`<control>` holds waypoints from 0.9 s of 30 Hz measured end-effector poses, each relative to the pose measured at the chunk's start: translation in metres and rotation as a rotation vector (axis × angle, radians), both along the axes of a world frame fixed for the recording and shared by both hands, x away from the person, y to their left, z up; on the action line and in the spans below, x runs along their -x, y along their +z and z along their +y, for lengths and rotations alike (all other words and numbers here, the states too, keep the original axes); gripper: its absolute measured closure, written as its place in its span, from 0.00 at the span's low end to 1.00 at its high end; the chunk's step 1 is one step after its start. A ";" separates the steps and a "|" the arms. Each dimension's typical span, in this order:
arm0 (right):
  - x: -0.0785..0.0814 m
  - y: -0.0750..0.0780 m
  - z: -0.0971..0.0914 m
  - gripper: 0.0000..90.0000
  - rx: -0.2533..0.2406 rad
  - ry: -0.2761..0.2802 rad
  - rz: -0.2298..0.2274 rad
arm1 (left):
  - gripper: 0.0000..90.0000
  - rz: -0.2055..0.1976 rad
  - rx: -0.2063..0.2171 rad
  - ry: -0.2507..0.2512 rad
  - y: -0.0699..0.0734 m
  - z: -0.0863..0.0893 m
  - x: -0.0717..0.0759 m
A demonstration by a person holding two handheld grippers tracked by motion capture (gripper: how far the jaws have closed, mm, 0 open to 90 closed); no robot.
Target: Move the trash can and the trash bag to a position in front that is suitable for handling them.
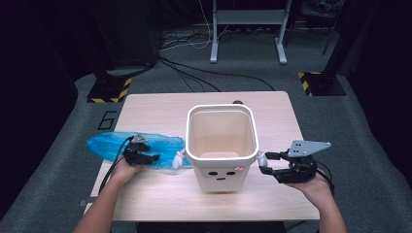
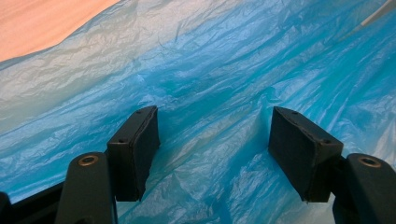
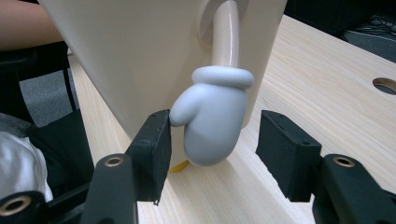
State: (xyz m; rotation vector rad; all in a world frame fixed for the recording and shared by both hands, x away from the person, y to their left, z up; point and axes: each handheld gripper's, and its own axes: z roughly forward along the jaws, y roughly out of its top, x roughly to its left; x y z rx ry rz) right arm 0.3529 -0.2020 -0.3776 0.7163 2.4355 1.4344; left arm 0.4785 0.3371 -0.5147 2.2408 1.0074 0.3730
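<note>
Thin crinkled blue plastic bag (image 2: 210, 70) – slightly glossy; smooth matt cream plastic bin (image 1: 221, 141) with rubbery mitten (image 3: 210, 121); pale wood table (image 1: 145, 107).

We are reaching both forearms in from the near edge, holding the left gripper (image 1: 154, 157) low and pointing rightward with its fingers (image 2: 135, 149) standing apart, while keeping the right gripper (image 1: 266, 162) level and pointing leftward, its fingers (image 3: 152, 149) likewise spread wide, gripping nothing.

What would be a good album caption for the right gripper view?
Open right claw framing the white mitten-shaped hand that hangs from the cream bin on the wooden table.
</note>
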 end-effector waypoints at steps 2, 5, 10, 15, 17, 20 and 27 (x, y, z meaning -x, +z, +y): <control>0.000 0.000 0.000 0.48 0.000 -0.003 0.002 | 0.36 0.003 -0.002 0.000 0.000 -0.001 0.005; 0.000 0.001 0.001 0.48 0.003 -0.001 -0.002 | 0.37 0.022 -0.018 0.005 0.002 -0.007 0.010; 0.000 0.001 0.002 0.48 0.001 0.000 -0.003 | 0.38 0.021 -0.020 0.014 0.003 -0.018 0.016; -0.001 0.001 0.002 0.48 -0.002 0.001 -0.005 | 0.38 0.026 -0.024 0.026 0.003 -0.029 0.021; -0.001 0.001 0.002 0.48 -0.003 0.003 -0.004 | 0.38 0.031 -0.026 0.040 0.003 -0.033 0.024; -0.001 0.001 0.002 0.48 -0.004 0.002 -0.002 | 0.38 0.027 -0.023 0.048 0.003 -0.035 0.026; -0.001 0.001 0.002 0.48 -0.004 0.002 -0.004 | 0.38 0.039 -0.028 0.040 0.004 -0.046 0.035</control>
